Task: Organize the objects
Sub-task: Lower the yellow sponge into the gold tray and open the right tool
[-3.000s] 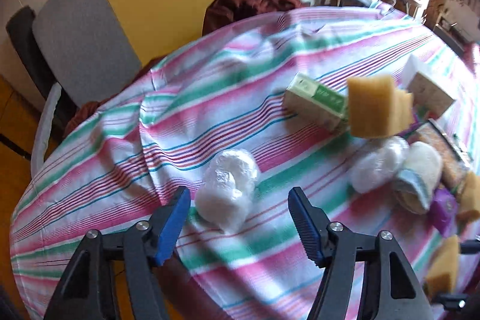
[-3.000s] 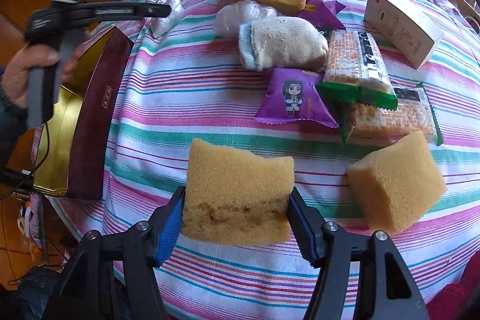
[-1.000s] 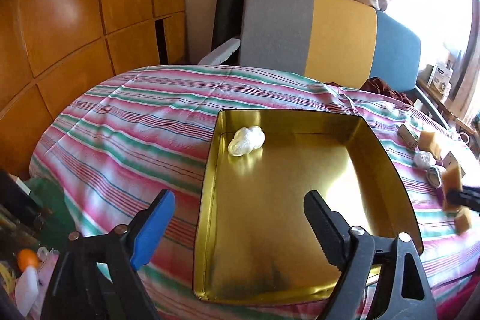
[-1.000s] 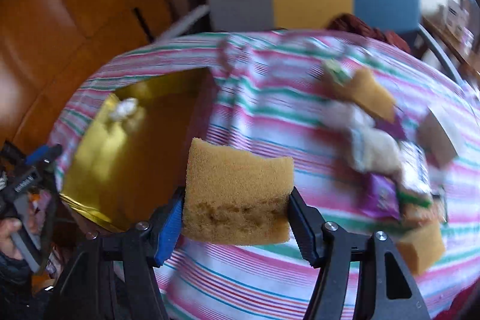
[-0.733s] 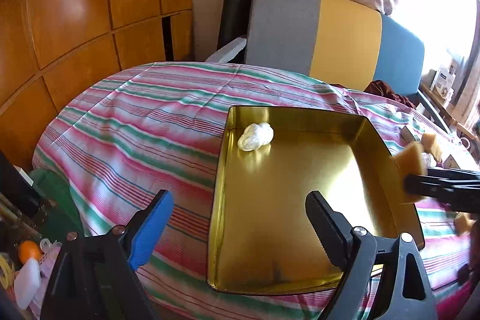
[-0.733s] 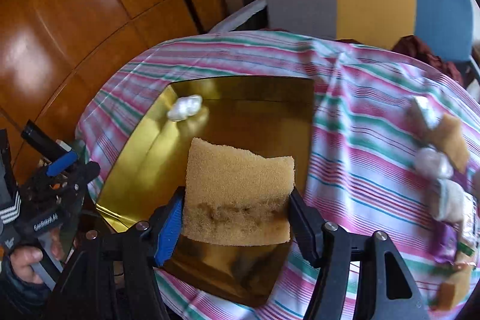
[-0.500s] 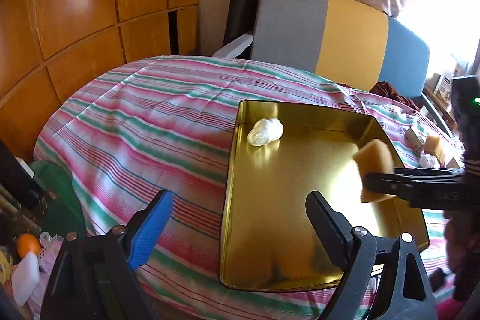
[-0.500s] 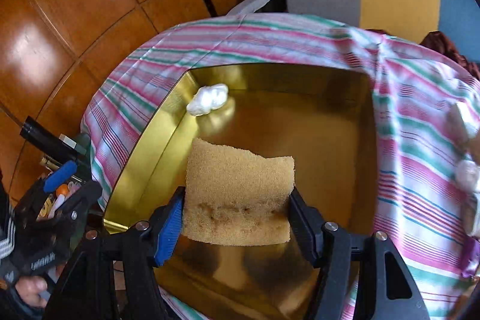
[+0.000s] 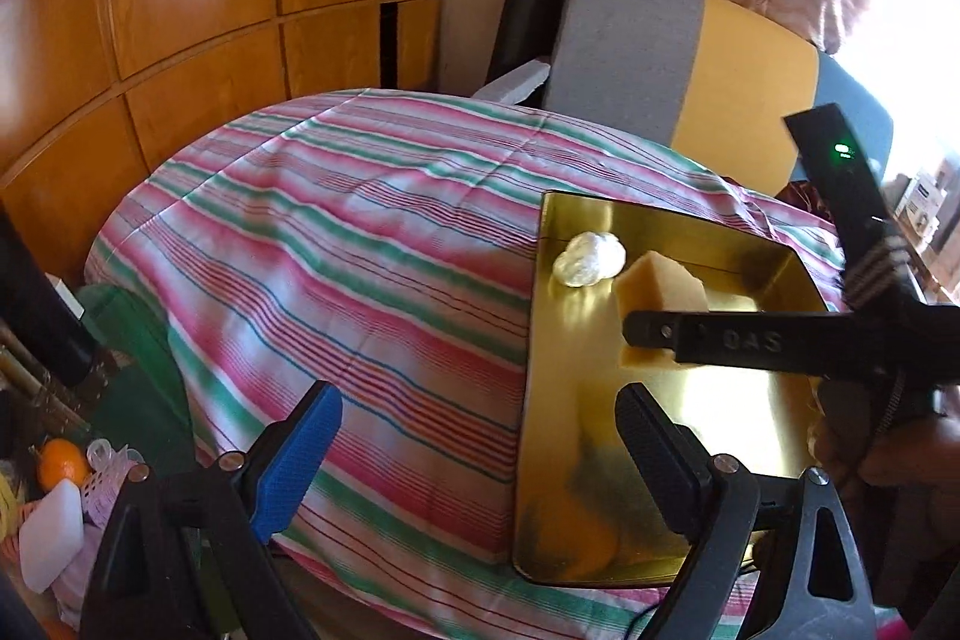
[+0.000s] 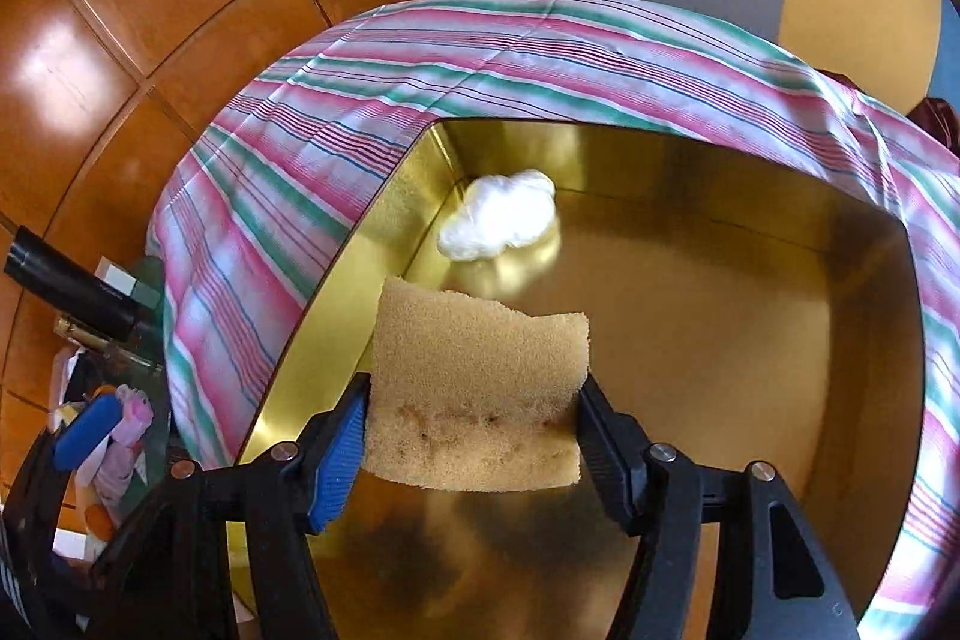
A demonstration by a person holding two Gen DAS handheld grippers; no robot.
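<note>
Fingers of the right gripper (image 10: pixel 471 439) are pinching the sponge (image 10: pixel 477 394) above the gold tray (image 10: pixel 750 340), near the white bundle (image 10: pixel 498 214); left gripper (image 9: pixel 474 451) is opening, empty. Releasing high risks a bounce-out.

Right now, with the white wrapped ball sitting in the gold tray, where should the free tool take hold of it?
Come from above and pinch the white wrapped ball across its narrow middle. It lies close to the gold tray wall near a corner, so a sideways approach would probably hit the rim.
</note>
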